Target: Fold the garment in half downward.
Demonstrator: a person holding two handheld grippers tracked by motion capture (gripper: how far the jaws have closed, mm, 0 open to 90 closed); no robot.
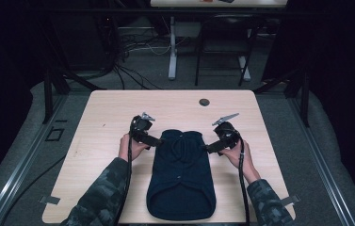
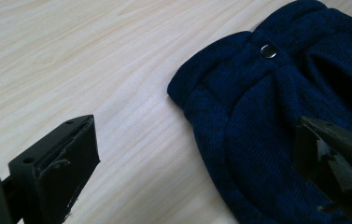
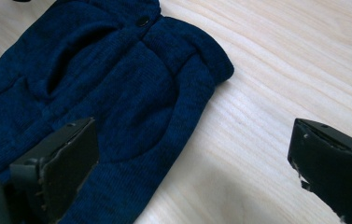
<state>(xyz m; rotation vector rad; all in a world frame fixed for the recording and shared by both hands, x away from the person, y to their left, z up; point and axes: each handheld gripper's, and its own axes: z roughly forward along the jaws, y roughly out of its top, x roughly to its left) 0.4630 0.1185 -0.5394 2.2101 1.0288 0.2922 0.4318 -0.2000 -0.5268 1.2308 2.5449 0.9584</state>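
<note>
Toward the bench's near edge a navy garment lies flat and unfolded; left tongs and right tongs flank its far corners, open, grasping nothing yet.

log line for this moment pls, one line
item: navy knit garment flat on table | left tool open at its upper left corner | right tool open at upper right corner | nothing gripped

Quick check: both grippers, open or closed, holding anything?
Left gripper: open, holding nothing, fingers straddling the navy garment's edge.
Right gripper: open, holding nothing, same on its side.
</note>
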